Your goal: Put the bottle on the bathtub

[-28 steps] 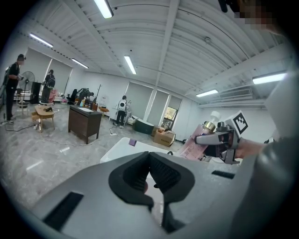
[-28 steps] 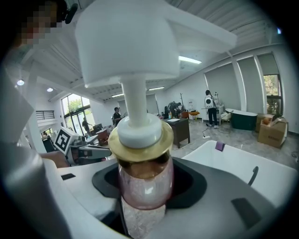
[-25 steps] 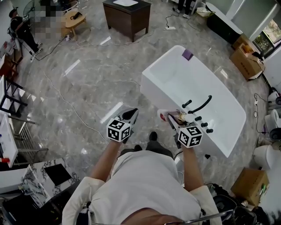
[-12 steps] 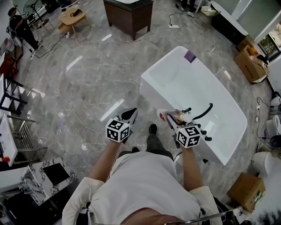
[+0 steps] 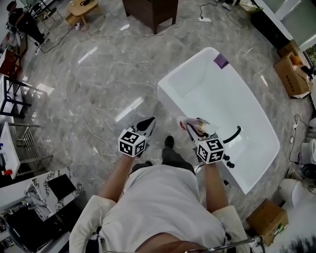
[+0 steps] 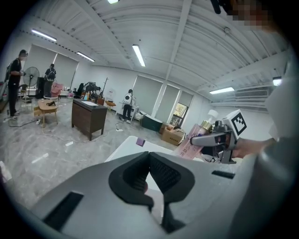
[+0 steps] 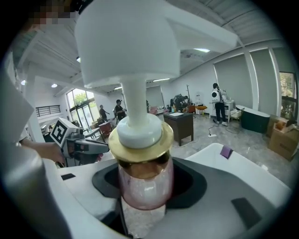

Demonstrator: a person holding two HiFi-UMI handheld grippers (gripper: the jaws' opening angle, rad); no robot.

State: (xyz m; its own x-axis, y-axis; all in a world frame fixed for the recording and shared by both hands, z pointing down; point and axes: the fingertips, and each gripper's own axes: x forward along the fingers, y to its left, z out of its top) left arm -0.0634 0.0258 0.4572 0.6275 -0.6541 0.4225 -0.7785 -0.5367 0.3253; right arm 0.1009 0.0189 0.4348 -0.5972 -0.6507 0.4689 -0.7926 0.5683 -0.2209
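A pump bottle (image 7: 144, 184) with a clear pink body, gold collar and white pump head fills the right gripper view. My right gripper (image 5: 194, 128) is shut on it and holds it at the near corner of the white bathtub (image 5: 210, 94), by the rim. The same bottle (image 6: 190, 145) shows tilted in the left gripper view. My left gripper (image 5: 146, 124) hangs over the floor to the tub's left, shut with nothing in it.
A black faucet (image 5: 236, 134) sits on the tub's near rim beside my right gripper. A small purple item (image 5: 220, 61) lies on the far rim. A dark wooden cabinet (image 5: 153, 9), cables on the marble floor, cardboard boxes (image 5: 291, 74) and several people stand around.
The head view has shifted and the tub sits lower in it. My right gripper, still holding the bottle, now hides part of the faucet handles. The left gripper holds its place.
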